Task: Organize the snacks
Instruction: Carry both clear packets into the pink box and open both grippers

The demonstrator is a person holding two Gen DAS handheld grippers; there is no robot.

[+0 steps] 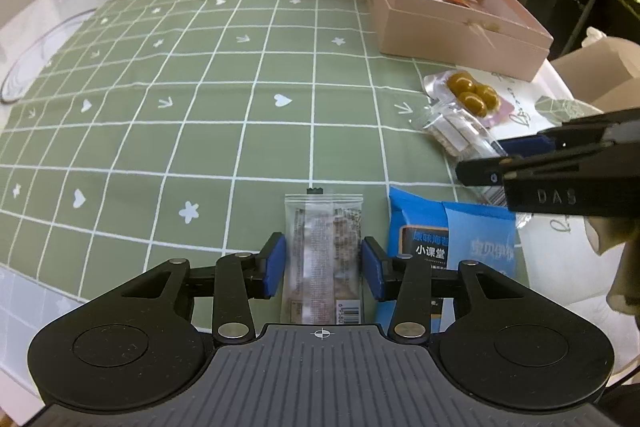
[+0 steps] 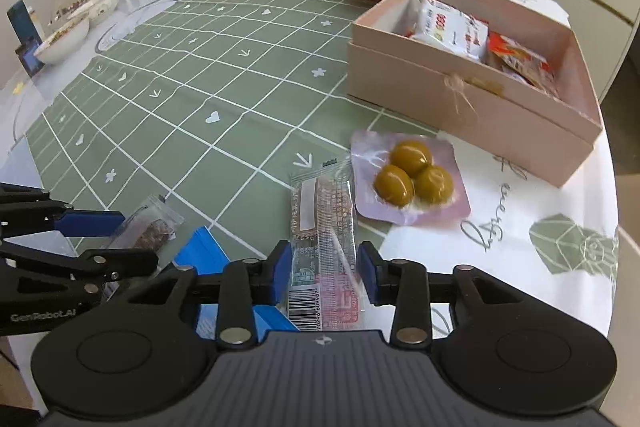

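The left gripper (image 1: 323, 273) straddles a clear plastic snack bar wrapper with brown filling (image 1: 322, 259), its blue pads just beside the packet's edges; whether they already press it cannot be told. The right gripper (image 2: 324, 271) likewise brackets a clear pink-printed bar packet with barcode (image 2: 326, 251), contact equally uncertain. Both packets lie on the green checked tablecloth (image 1: 200, 107) at the near edge. Between them rest blue foil sachets (image 1: 452, 239). A sealed tray of three olive-brown balls (image 2: 412, 179) lies beyond. The open pink cardboard box (image 2: 472, 107), far right, already holds packets (presumably the collecting point), so the straddling suggests lifts toward it.
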